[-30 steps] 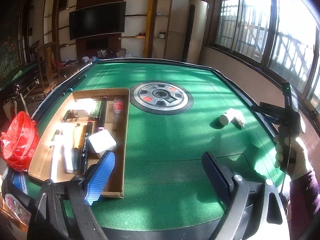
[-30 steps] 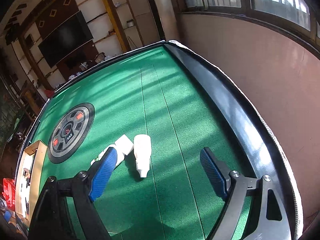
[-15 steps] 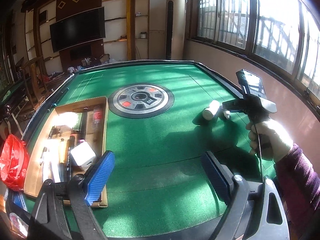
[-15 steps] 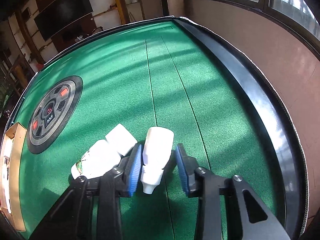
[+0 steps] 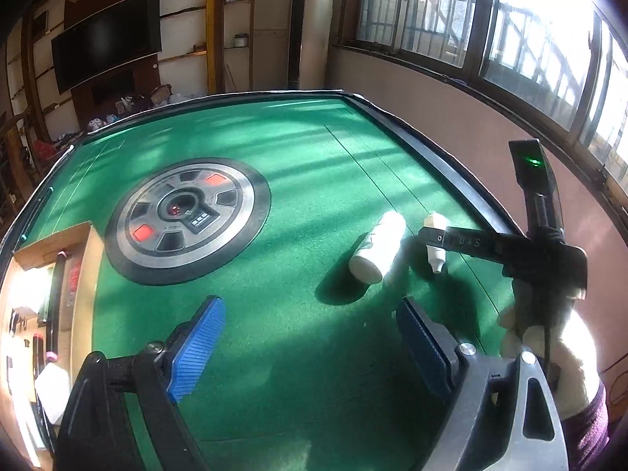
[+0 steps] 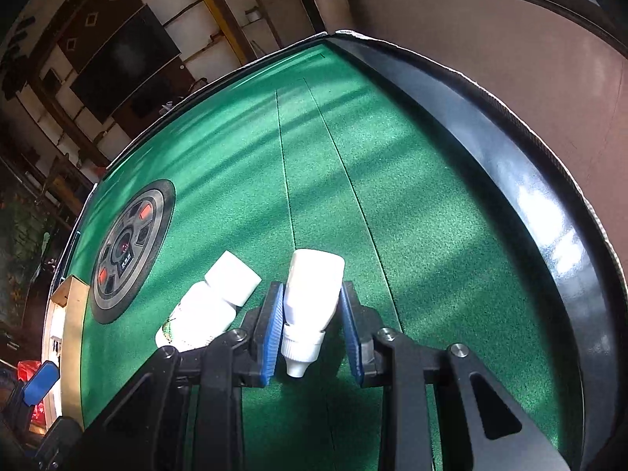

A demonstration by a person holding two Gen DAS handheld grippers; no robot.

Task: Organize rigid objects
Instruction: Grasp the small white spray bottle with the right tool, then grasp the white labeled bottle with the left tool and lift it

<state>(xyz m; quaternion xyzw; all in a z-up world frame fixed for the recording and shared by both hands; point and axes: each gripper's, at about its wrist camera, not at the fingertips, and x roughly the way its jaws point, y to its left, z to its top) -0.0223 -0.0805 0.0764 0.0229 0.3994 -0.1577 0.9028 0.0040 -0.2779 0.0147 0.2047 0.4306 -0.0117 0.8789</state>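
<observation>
Open green felt [image 5: 298,314] lies ahead; a larger white bottle [image 6: 208,306] crowds the dropper bottle's [image 6: 310,298] left.

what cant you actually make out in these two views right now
- Label on the larger white bottle: right wrist view, too small and partly behind the right tongs.
- Whether both pads press the small dropper bottle: the right pad looks barely apart from it.
- Cardboard tray contents: left wrist view, cut by the left edge and glare.
- Left tongs: open, holding nothing.
</observation>
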